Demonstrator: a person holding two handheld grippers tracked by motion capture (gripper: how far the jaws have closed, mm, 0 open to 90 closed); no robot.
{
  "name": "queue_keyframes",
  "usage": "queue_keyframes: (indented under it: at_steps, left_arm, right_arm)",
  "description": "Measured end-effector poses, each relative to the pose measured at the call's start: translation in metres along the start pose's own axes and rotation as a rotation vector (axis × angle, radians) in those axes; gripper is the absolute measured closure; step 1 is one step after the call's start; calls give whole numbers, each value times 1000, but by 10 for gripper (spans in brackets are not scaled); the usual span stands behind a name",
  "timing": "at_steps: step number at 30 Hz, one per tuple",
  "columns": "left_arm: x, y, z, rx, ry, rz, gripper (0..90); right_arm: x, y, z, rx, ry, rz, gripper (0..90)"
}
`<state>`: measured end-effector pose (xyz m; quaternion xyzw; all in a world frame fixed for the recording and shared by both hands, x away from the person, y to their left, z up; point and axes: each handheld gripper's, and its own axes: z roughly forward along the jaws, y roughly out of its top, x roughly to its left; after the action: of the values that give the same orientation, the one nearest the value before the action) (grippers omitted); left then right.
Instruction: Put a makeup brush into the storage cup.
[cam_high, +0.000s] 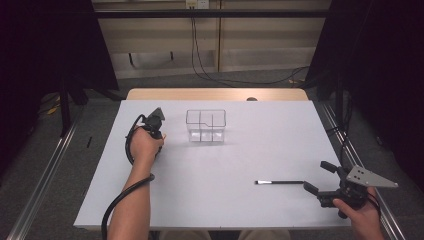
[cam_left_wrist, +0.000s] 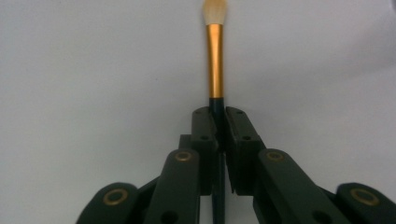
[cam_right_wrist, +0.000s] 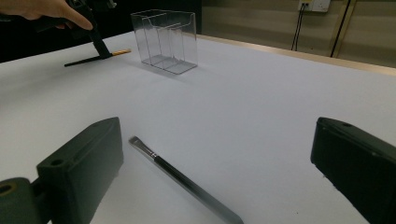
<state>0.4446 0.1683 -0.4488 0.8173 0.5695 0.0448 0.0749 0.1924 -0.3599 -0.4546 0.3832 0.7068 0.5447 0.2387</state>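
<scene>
My left gripper (cam_left_wrist: 218, 112) is shut on the dark handle of a makeup brush (cam_left_wrist: 215, 60) with a gold ferrule and pale bristles, low over the white table. In the high view this gripper (cam_high: 156, 119) sits just left of a clear divided organizer (cam_high: 206, 126). The right gripper view shows the same left gripper (cam_right_wrist: 99, 45), its brush (cam_right_wrist: 119, 52) and the organizer (cam_right_wrist: 164, 39) far off. My right gripper (cam_high: 319, 176) stands open at the table's near right. A thin black brush (cam_high: 280, 182) with a silver ferrule lies flat just left of it, reaching in between the wide jaws (cam_right_wrist: 182, 179).
A white sheet (cam_high: 250, 145) covers the table, with a wooden edge (cam_high: 215, 94) at the back. Metal rails (cam_high: 345, 140) run along both sides. Cables (cam_high: 200, 65) hang on the wall behind.
</scene>
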Motion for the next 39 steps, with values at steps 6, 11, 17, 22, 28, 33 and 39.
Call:
queue_keyframes:
  at_steps: [6,11,17,22,28,33,39]
  left_arm:
    - [2,-2,-1,-17,-9,-11,840]
    - [5,-6,-3,-46,-37,-27,840]
    - [10,-11,-5,-72,-67,-36,840]
    - [15,-17,-10,-132,-105,-66,840]
    - [20,-21,-21,-226,-160,-88,840]
    - [23,-26,-26,-306,-180,-79,840]
    - [25,-34,-30,-380,-222,-84,840]
  right_arm:
    - [-2,-1,-2,-2,-6,5,20]
    - [-2,0,0,-2,-7,5,19]
    - [-2,0,2,6,-1,0,20]
    - [-3,-1,2,3,-3,4,19]
    - [-3,0,1,0,-4,3,19]
    - [-2,0,1,3,-5,3,19]
    - [-2,-1,2,4,-2,3,19]
